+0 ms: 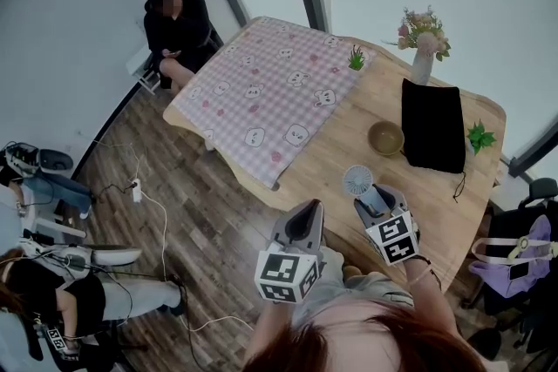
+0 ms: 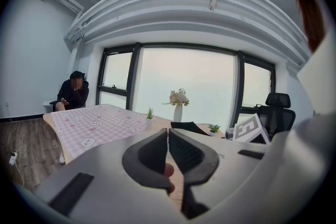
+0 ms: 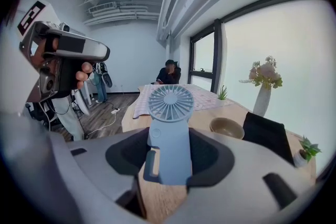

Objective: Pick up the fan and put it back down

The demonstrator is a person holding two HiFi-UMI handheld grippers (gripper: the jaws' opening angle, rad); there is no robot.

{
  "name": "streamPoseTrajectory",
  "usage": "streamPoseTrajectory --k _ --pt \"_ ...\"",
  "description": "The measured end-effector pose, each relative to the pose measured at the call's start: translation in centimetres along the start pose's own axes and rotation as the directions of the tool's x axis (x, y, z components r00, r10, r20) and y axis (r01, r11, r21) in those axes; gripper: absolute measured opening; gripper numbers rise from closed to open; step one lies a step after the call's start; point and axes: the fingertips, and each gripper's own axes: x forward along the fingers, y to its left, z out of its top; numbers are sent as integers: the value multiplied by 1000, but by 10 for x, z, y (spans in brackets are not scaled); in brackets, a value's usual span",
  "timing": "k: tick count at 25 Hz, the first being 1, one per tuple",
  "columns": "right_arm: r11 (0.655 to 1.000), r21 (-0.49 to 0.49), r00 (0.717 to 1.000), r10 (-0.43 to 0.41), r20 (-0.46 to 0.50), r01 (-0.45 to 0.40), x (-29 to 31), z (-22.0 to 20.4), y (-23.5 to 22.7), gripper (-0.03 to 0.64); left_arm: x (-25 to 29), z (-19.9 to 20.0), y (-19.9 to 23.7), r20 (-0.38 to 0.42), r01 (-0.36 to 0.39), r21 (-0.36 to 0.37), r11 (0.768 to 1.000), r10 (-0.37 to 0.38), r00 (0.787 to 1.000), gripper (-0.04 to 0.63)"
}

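Pinching the fan (image 3: 169,131) by its handle, your right claw (image 3: 170,161) has one jaw on each side of the blue body. The fan stands upright, with the round grille above the jaws. In the head view it sits over the near edge of the table (image 1: 343,145). You cannot tell from any view whether its base touches the wood.

Your left claw (image 2: 168,150) is pressed together with nothing between the jaws. It hangs just beside the right claw, off the table edge and over the floor.

Beyond the fan, a bowl (image 1: 385,138) rests on the bare wood. A black pouch (image 1: 433,125) lies just right of the bowl. A vase (image 1: 423,63) with flowers stands at the far edge behind the pouch. A checked cloth (image 1: 270,91) covers the left half of the table. A person (image 1: 179,26) sits at the far left corner.
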Motion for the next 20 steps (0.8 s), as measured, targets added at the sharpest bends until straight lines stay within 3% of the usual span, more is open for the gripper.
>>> streamPoseTrajectory --k 20 --pt "999 4 987 -40 157 40 -64 39 -4 213 -16 8 -26 40 -4 35 999 2 999 14"
